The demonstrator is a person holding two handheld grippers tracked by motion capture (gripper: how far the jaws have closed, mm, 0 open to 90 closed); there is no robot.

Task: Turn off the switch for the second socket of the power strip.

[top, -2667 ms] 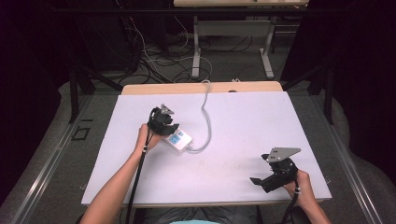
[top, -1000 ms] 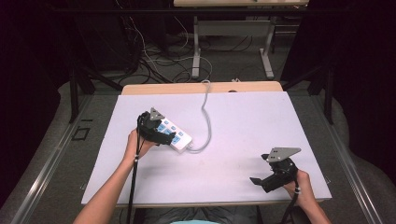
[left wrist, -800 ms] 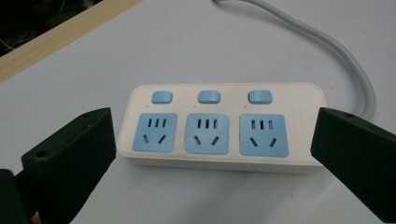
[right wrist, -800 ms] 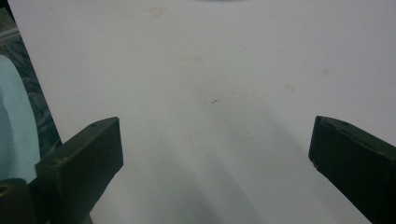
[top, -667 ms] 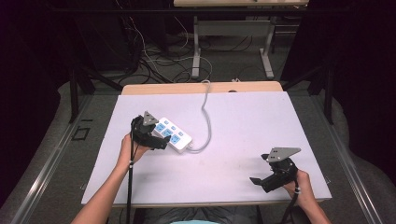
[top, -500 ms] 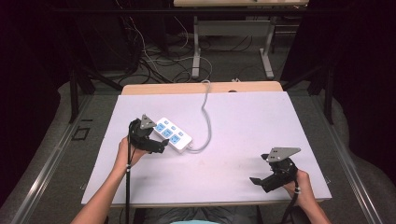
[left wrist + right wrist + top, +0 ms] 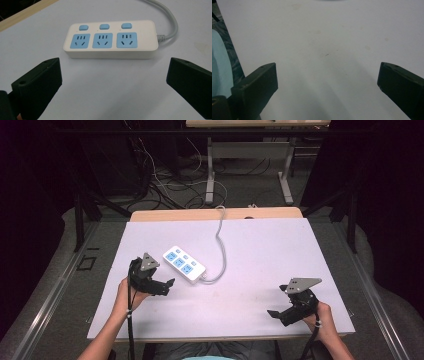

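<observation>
Left gripper (image 7: pixel 169 285) has backed off the power strip (image 7: pixel 184 265) toward the near-left table edge; right gripper (image 7: pixel 274 313) unchanged.

Count: one white power strip with three blue sockets and three blue switches, one grey cord (image 7: pixel 220 240), two grippers. Strip lies flat, left of centre on the table (image 7: pixel 280 250), just beyond the left gripper's wide-spread jaws, not touching. Right gripper also gapes, over bare tabletop near the front-right corner, possibly resting on it. Middle and right of the table lie open.
</observation>
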